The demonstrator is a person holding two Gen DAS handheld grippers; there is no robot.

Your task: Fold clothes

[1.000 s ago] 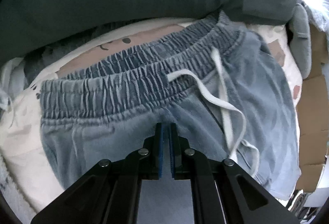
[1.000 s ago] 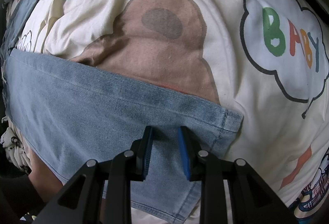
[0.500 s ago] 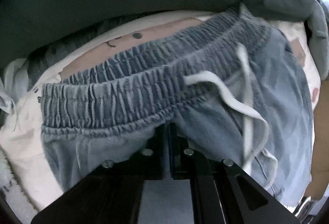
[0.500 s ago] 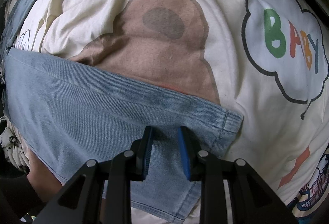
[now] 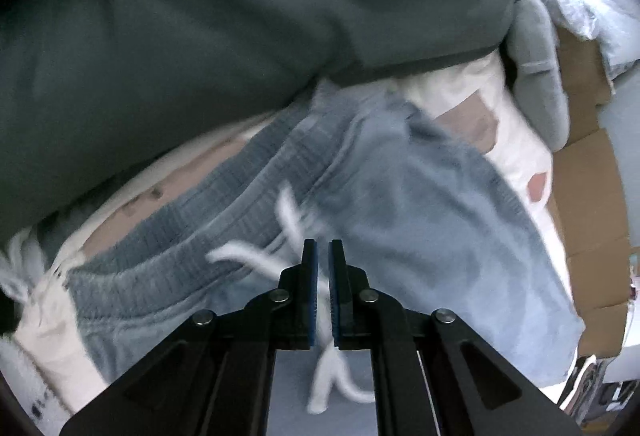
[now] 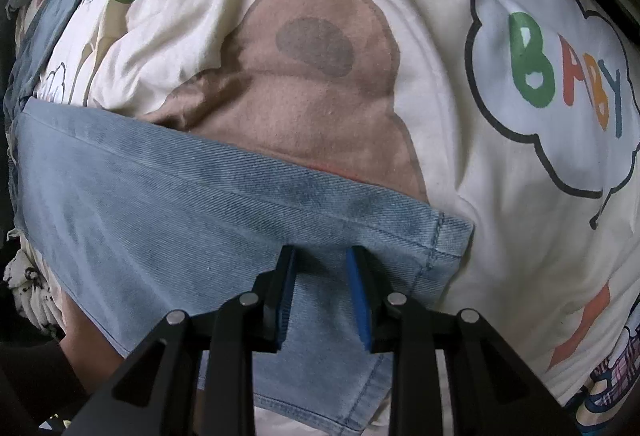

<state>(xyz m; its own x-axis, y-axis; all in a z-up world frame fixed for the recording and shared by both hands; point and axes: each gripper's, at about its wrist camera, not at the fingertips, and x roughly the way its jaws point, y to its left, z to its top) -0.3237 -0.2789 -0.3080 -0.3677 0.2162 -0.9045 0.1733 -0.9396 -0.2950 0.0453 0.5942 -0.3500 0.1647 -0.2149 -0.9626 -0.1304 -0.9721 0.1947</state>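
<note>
Folding looks underway: the denim trousers lie on a printed blanket. Left tongs are closed and empty; right tongs, part-open, straddle the trouser leg. Next, clamp and carry it over.

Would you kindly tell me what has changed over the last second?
The left gripper, shut, has swung over the blue jeans, so the elastic waistband and white drawstring now lie slanted and blurred. The right gripper stays over the jeans' hem, gap unchanged.
</note>
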